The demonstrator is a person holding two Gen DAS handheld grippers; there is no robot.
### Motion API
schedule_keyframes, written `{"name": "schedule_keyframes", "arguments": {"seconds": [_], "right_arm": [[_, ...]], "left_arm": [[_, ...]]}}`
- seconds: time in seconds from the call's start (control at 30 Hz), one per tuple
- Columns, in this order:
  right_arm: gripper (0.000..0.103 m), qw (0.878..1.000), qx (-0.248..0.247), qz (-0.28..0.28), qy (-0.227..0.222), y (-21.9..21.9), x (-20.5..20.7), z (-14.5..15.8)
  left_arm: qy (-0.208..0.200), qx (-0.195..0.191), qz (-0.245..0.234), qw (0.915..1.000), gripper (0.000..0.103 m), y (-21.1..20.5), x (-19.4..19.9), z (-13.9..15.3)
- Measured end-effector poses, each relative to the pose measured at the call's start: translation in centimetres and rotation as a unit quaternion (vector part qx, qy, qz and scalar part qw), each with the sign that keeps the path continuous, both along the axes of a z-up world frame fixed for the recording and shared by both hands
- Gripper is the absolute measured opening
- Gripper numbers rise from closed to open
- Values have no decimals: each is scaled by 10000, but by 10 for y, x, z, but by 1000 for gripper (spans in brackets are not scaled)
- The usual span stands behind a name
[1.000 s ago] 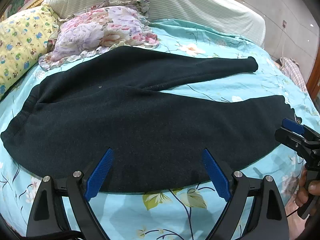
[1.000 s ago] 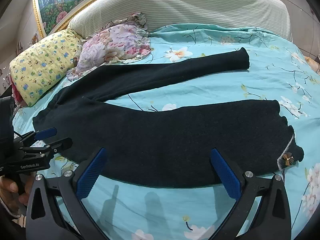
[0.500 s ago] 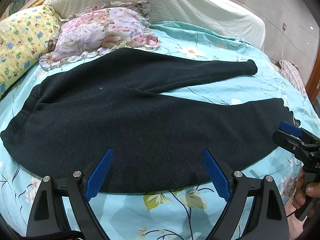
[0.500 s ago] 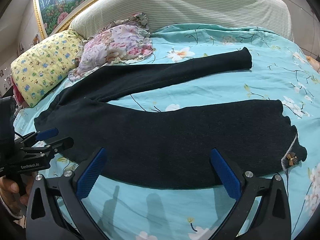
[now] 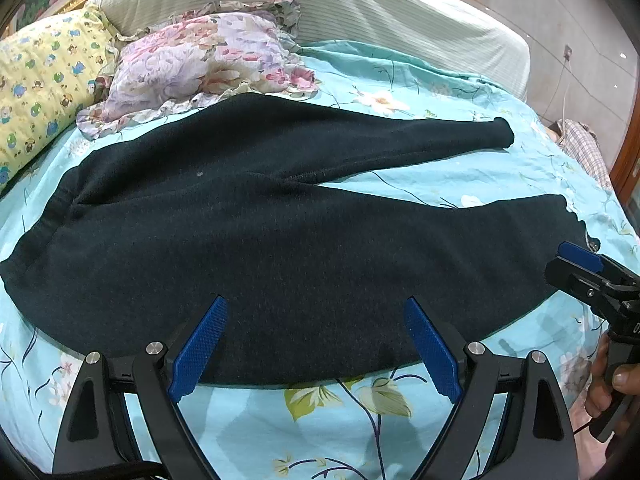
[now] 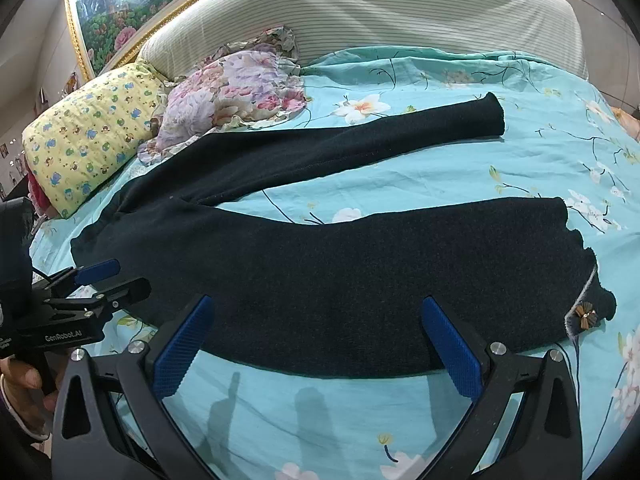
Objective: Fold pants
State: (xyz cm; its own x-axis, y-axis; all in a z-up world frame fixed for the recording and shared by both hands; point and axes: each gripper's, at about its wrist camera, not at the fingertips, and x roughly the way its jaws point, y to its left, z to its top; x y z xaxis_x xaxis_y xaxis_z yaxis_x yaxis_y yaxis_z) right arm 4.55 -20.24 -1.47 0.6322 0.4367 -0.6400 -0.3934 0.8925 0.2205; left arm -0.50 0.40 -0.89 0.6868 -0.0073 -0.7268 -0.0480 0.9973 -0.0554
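**Pants Laid Flat on Bed, Both Grippers Spread and Empty**

Bedroom setting: a bed with a turquoise floral sheet [image 6: 540, 184] fills both views, backed by a striped padded headboard [image 6: 360, 12]. A gilt-framed floral painting [image 6: 108, 4] hangs on the wall beside the headboard.

Dark pants [image 5: 280, 248] lie flat and unfolded on the sheet. Their long axis runs across the bed, roughly parallel to the headboard. The waistband [image 5: 36, 240] points toward the side with the pillows; both leg hems point toward the opposite side. The legs diverge in a V: the leg nearer the headboard ends at a plain hem [image 6: 494, 116], and the leg farther from the headboard ends at a ragged hem with a small bow ornament [image 6: 584, 314]. Sheet is visible between the two legs.

A floral ruffled pillow [image 6: 236, 92] sits between the pants and the headboard, just beside the upper leg. A yellow cartoon-print pillow [image 6: 88, 132] lies next to it, beyond the waistband end.

The left gripper [image 5: 316, 344] hovers over the pants edge farthest from the headboard, fingers spread wide, holding nothing. The right gripper [image 6: 316, 340] hovers over the same edge, fingers likewise spread and empty. Each gripper is held by a hand [image 5: 608, 384].

Legible writing: "GenRobot.AI" is printed on the left gripper body in the right wrist view.
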Motion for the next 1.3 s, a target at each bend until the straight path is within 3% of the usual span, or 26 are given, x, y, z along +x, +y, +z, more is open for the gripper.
{"name": "schedule_keyframes", "arguments": {"seconds": [1.3], "right_arm": [[103,9999,130,-9,29,0,-2,2]], "left_arm": [[59,-72,-113,9999,91,-2,4,-3]]}}
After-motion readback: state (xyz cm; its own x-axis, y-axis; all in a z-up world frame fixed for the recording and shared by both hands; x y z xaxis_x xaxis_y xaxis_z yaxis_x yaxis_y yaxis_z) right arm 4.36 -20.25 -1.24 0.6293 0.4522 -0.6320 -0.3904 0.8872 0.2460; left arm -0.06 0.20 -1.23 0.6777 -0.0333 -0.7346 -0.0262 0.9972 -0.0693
